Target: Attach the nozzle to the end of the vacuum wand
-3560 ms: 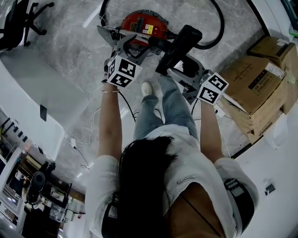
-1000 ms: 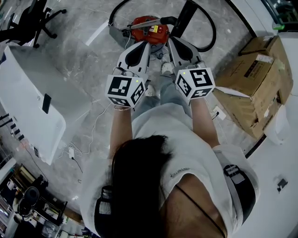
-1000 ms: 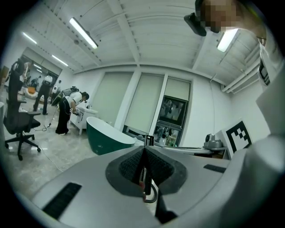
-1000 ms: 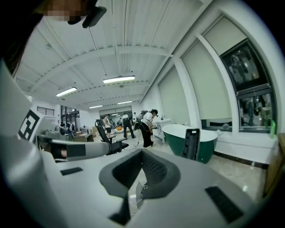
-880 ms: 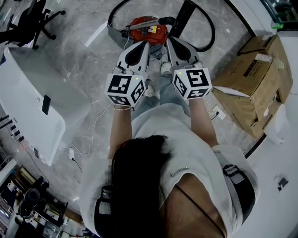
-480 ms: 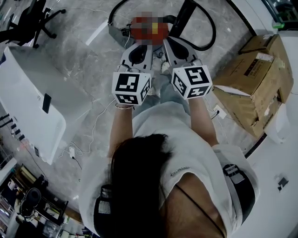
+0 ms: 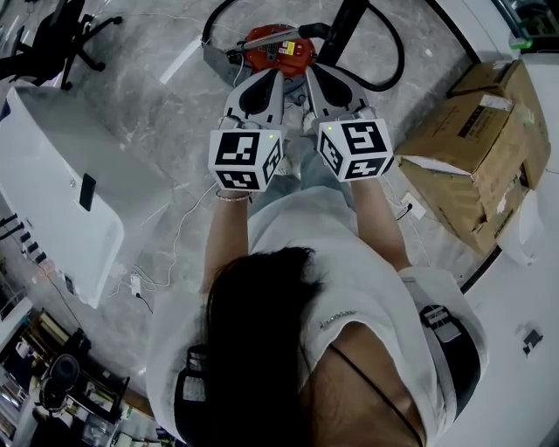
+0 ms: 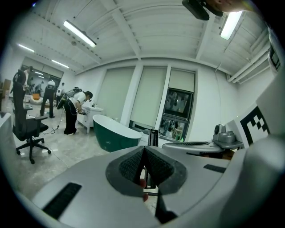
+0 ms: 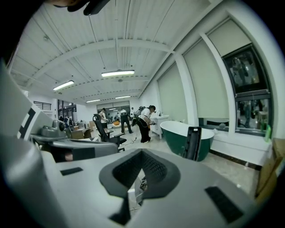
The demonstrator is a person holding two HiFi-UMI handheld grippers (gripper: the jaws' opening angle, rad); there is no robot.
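The red vacuum canister (image 7: 278,48) sits on the floor ahead of the person's feet. Behind it a black wand with its nozzle (image 7: 345,24) stands upright, and this black upright piece also shows in the left gripper view (image 8: 152,137) and the right gripper view (image 9: 193,143). My left gripper (image 7: 269,77) and right gripper (image 7: 313,73) are held side by side in the air over the canister, pointing forward. Both are shut with nothing between their jaws, as their own views show (image 8: 143,165) (image 9: 141,171). Neither touches the wand.
A black hose (image 7: 395,61) loops round the canister. Cardboard boxes (image 7: 476,148) are stacked at the right, a white table (image 7: 52,183) at the left, an office chair (image 7: 44,30) at top left. A green bathtub (image 8: 116,132) and several people stand further off.
Since the oldest frame both grippers have come up and away from the black wand part they flanked. Over the last second they have barely moved; the left cube has drifted slightly right.
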